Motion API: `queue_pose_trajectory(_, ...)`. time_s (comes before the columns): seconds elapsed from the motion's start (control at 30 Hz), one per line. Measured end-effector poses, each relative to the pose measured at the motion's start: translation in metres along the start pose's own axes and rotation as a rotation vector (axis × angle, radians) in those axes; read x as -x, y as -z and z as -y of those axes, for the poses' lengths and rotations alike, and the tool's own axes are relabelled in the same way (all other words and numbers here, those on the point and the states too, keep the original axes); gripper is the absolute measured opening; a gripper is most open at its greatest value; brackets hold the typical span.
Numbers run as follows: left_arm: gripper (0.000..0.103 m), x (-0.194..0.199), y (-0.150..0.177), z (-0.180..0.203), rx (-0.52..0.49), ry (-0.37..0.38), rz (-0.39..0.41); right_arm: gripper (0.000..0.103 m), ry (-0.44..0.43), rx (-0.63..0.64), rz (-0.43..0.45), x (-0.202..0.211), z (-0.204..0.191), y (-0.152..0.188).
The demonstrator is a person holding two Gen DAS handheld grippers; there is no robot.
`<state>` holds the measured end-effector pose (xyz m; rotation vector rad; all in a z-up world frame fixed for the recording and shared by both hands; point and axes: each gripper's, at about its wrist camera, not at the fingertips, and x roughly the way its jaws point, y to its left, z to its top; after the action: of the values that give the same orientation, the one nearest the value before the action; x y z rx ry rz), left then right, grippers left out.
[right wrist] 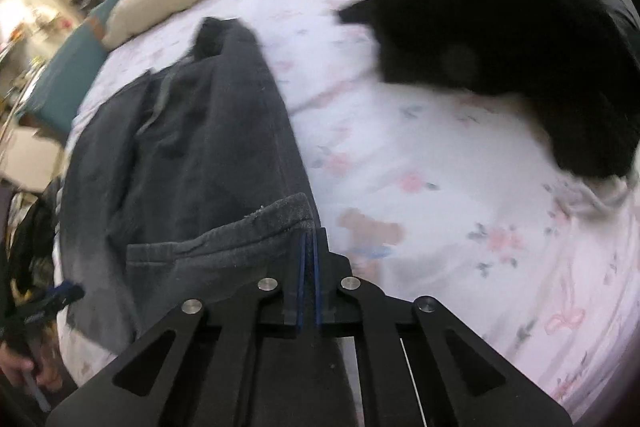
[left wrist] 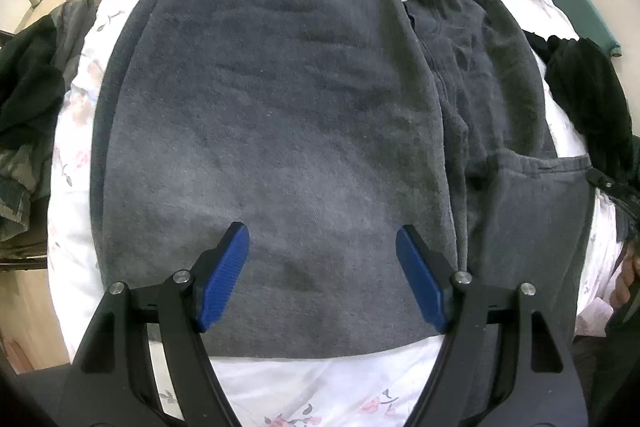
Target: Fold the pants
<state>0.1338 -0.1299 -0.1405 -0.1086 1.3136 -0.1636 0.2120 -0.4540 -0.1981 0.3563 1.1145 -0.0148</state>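
Fingers of the right gripper [right wrist: 307,251] are pinched together on the hem of the pants [right wrist: 224,227], ready to carry that leg over. Left gripper [left wrist: 322,267] hovers wide open, holding nothing, above the pants' folded part near the bed's [left wrist: 280,379] front edge.

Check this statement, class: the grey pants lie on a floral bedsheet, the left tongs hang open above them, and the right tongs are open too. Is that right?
One part is wrong: the right tongs are shut, their blue pads pressed together at the hem corner of the grey pants, as the right wrist view shows. The floral bedsheet and the open left tongs stand as stated.
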Motion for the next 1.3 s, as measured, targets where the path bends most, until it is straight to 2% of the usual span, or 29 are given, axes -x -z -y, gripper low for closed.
queue_pose_trajectory(0.1, 0.073, 0.002, 0.002, 0.009, -0.041, 0.017, 0.01, 0.002, 0.029, -0.021, -0.064, -0.018, 0.009, 0.0)
queue_pose_trajectory(0.2, 0.071, 0.008, 0.004, 0.028, -0.12, 0.076, 0.027, 0.002, 0.04, -0.001, -0.07, -0.022, 0.003, 0.001)
queue_pose_trajectory(0.27, 0.071, 0.013, 0.003, 0.049, -0.197, 0.136, 0.055, 0.002, 0.015, -0.009, -0.06, -0.019, 0.003, 0.0)
queue_pose_trajectory(0.33, 0.067, 0.014, -0.001, 0.077, -0.293, 0.147, 0.101, 0.002, -0.024, -0.03, -0.044, -0.01, 0.004, 0.001)
queue_pose_trajectory(0.37, 0.065, 0.011, -0.003, 0.089, -0.331, 0.138, 0.103, 0.002, -0.035, -0.035, -0.039, -0.006, 0.006, 0.0)
queue_pose_trajectory(0.4, 0.059, 0.005, -0.007, 0.101, -0.355, 0.139, 0.096, 0.002, -0.054, -0.04, -0.025, 0.0, 0.006, -0.001)
queue_pose_trajectory(0.47, 0.058, -0.016, -0.017, 0.126, -0.373, 0.178, 0.04, 0.002, -0.068, -0.035, -0.01, 0.007, 0.005, 0.0)
queue_pose_trajectory(0.53, 0.04, -0.04, -0.023, 0.144, -0.397, 0.127, -0.012, 0.002, -0.083, -0.027, -0.016, 0.008, 0.004, 0.002)
queue_pose_trajectory(0.57, 0.023, -0.049, -0.024, 0.151, -0.409, 0.097, -0.025, 0.002, -0.088, -0.022, -0.013, 0.009, 0.001, 0.0)
queue_pose_trajectory(0.63, 0.021, -0.063, -0.028, 0.158, -0.409, 0.048, -0.041, 0.002, -0.102, -0.007, 0.005, 0.015, -0.001, -0.001)
queue_pose_trajectory(0.67, 0.02, -0.067, -0.031, 0.155, -0.38, 0.064, -0.051, 0.002, -0.106, -0.005, 0.01, 0.017, -0.002, 0.0)
queue_pose_trajectory(0.73, 0.006, -0.067, -0.035, 0.147, -0.331, 0.116, -0.057, 0.002, -0.105, -0.002, 0.009, 0.018, -0.002, -0.001)
queue_pose_trajectory(0.83, 0.003, -0.052, -0.036, 0.139, -0.326, 0.241, -0.034, 0.002, -0.112, -0.005, 0.01, 0.019, -0.002, -0.001)
queue_pose_trajectory(0.97, 0.003, -0.009, -0.03, 0.132, -0.353, 0.306, 0.054, 0.002, -0.136, 0.011, 0.031, 0.024, -0.008, -0.001)
queue_pose_trajectory(1.13, 0.003, 0.042, -0.034, 0.123, -0.336, 0.302, 0.16, 0.002, -0.181, 0.041, 0.107, 0.045, -0.018, -0.004)
queue_pose_trajectory(1.3, 0.003, 0.077, -0.062, 0.113, -0.302, 0.331, 0.228, 0.001, -0.281, -0.001, 0.197, 0.072, -0.022, -0.022)
